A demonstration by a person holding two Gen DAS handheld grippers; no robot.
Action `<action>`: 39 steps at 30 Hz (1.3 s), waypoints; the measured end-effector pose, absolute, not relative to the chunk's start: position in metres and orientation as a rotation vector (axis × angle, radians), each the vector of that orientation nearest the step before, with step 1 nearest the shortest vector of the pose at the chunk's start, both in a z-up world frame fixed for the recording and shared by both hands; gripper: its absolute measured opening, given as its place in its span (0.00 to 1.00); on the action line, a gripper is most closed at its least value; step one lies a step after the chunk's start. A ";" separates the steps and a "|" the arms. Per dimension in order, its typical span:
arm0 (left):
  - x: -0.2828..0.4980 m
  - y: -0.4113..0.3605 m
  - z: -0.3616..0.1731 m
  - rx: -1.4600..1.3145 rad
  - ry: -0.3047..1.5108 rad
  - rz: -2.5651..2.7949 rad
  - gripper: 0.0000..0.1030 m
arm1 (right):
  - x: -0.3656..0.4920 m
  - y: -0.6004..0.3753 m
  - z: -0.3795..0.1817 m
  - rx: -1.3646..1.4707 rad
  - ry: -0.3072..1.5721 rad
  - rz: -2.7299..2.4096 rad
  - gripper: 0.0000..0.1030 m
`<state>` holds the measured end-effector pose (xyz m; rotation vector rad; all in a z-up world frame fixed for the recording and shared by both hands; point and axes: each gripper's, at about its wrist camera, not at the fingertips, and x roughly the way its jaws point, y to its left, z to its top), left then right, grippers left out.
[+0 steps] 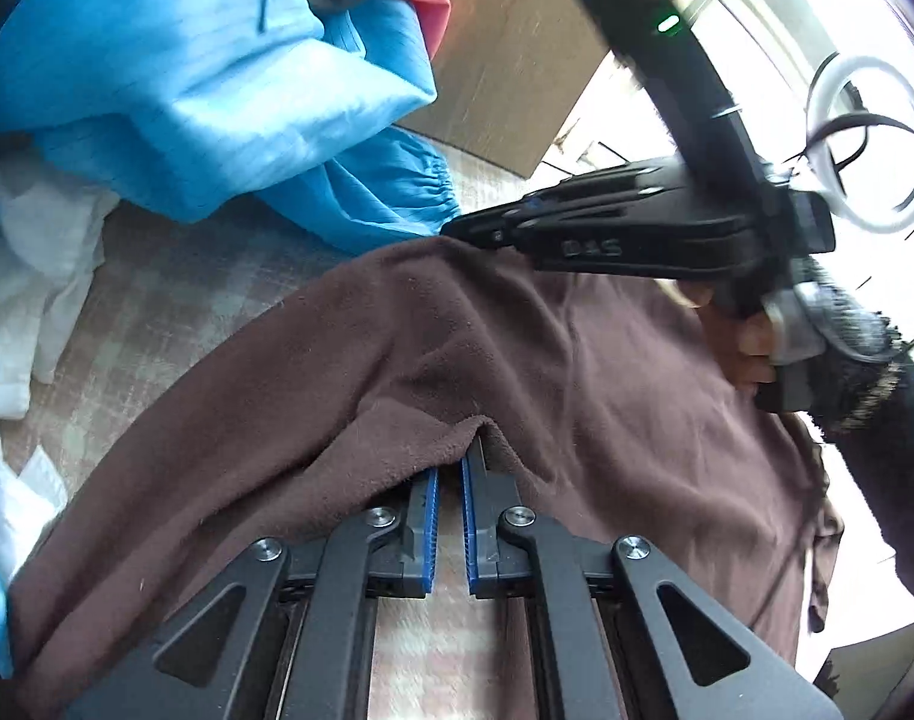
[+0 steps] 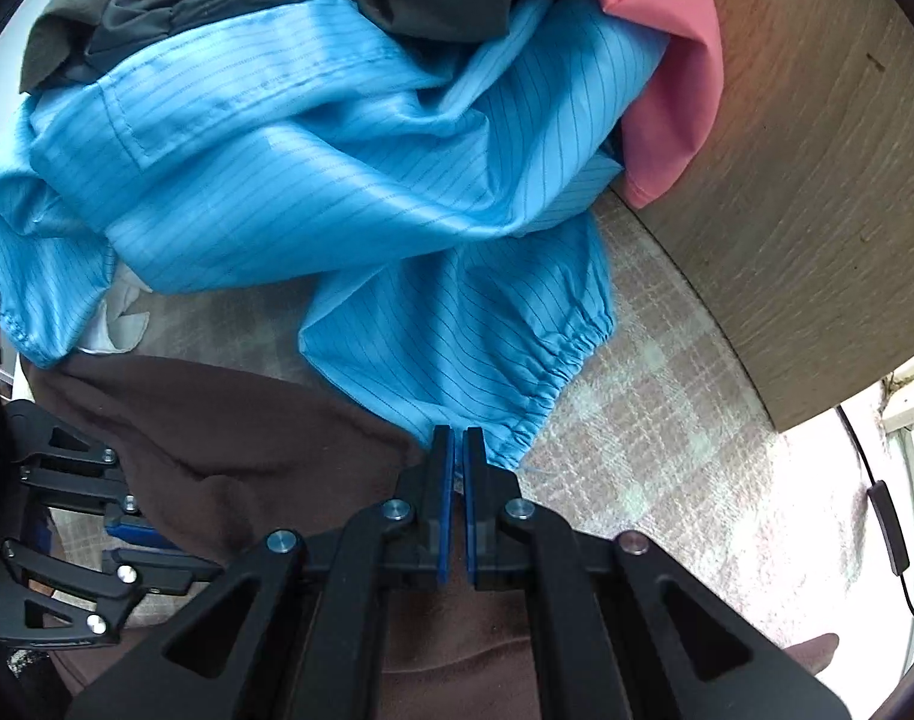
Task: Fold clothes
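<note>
Left gripper [image 1: 451, 468]: jaws nearly closed, pinching a raised fold of the brown garment [image 1: 457, 360], cloth bunched over the tips. Right gripper [image 2: 457, 450]: jaws close together with a thin gap, clamped on the brown garment's far edge, right where the blue striped garment's [image 2: 349, 180] elastic cuff overlaps; which cloth it holds is my reading, not certain. Brown garment lies spread, rumpled, on the checked worktop [image 2: 637, 420].

Judgement: a fold of the brown garment is in hand. Next move calls for both grippers travelling together, edges aligned. Beyond: heaped blue, grey, pink clothes.
</note>
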<state>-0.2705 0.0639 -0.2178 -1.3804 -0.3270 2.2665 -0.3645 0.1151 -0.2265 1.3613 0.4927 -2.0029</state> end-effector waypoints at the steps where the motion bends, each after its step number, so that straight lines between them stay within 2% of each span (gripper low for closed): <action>1: -0.265 0.061 -0.213 -1.370 -0.338 2.259 0.05 | -0.366 0.116 -0.229 1.368 0.494 -2.010 0.02; 7: -0.206 0.057 -0.201 -1.395 -0.196 2.185 0.06 | -0.367 0.109 -0.232 1.356 0.539 -2.052 0.00; 10: -0.181 0.051 -0.202 -1.449 -0.113 2.172 0.03 | -0.364 0.102 -0.232 1.337 0.594 -2.069 0.00; 12: -0.169 0.028 -0.196 -1.486 -0.151 2.209 0.05 | -0.363 0.100 -0.232 1.335 0.626 -2.068 0.00; 13: -0.161 0.008 -0.191 -1.500 -0.198 2.231 0.09 | -0.363 0.099 -0.231 1.334 0.642 -2.067 0.00; 16: -0.130 -0.059 -0.176 -1.533 -0.267 2.369 0.14 | -0.360 0.105 -0.219 1.312 0.645 -2.069 0.01; 18: -0.107 -0.111 -0.164 -1.557 -0.274 2.497 0.21 | -0.354 0.114 -0.203 1.287 0.561 -1.997 0.09; 19: -0.099 -0.137 -0.161 -1.576 -0.303 2.553 0.28 | -0.349 0.118 -0.194 1.257 0.530 -1.957 0.13; 20: -0.090 -0.163 -0.158 -1.594 -0.332 2.609 0.30 | -0.343 0.121 -0.185 1.222 0.504 -1.919 0.25; 21: -0.085 -0.187 -0.158 -1.614 -0.385 2.640 0.30 | -0.339 0.122 -0.180 1.209 0.484 -1.873 0.42; 23: -0.085 -0.231 -0.160 -1.641 -0.479 2.662 0.31 | -0.333 0.122 -0.173 1.196 0.448 -1.777 0.55; 25: -0.096 -0.242 -0.171 -1.638 -0.481 2.678 0.34 | -0.325 0.114 -0.178 1.213 0.484 -1.720 0.55; 26: -0.105 -0.240 -0.178 -1.650 -0.478 2.667 0.39 | -0.323 0.111 -0.183 1.225 0.531 -1.707 0.55; 29: -0.128 -0.234 -0.202 -1.696 -0.481 2.603 0.48 | -0.319 0.102 -0.199 1.261 0.661 -1.670 0.55; 30: -0.136 -0.232 -0.211 -1.716 -0.489 2.563 0.48 | -0.319 0.100 -0.204 1.278 0.678 -1.654 0.55; 31: -0.141 -0.229 -0.220 -1.737 -0.501 2.534 0.46 | -0.318 0.098 -0.209 1.295 0.695 -1.637 0.55; 33: -0.145 -0.227 -0.230 -1.740 -0.521 2.493 0.30 | -0.316 0.096 -0.218 1.319 0.720 -1.616 0.55; 34: -0.141 -0.226 -0.226 -1.709 -0.519 2.502 0.06 | -0.314 0.097 -0.220 1.323 0.726 -1.614 0.51; 35: -0.138 -0.224 -0.222 -1.678 -0.517 2.511 0.05 | -0.311 0.098 -0.220 1.325 0.731 -1.615 0.25; 36: -0.134 -0.223 -0.218 -1.648 -0.515 2.520 0.05 | -0.307 0.099 -0.220 1.327 0.735 -1.616 0.07; 39: -0.114 -0.223 -0.188 -1.570 -0.480 2.586 0.04 | -0.290 0.108 -0.201 1.237 0.761 -1.676 0.07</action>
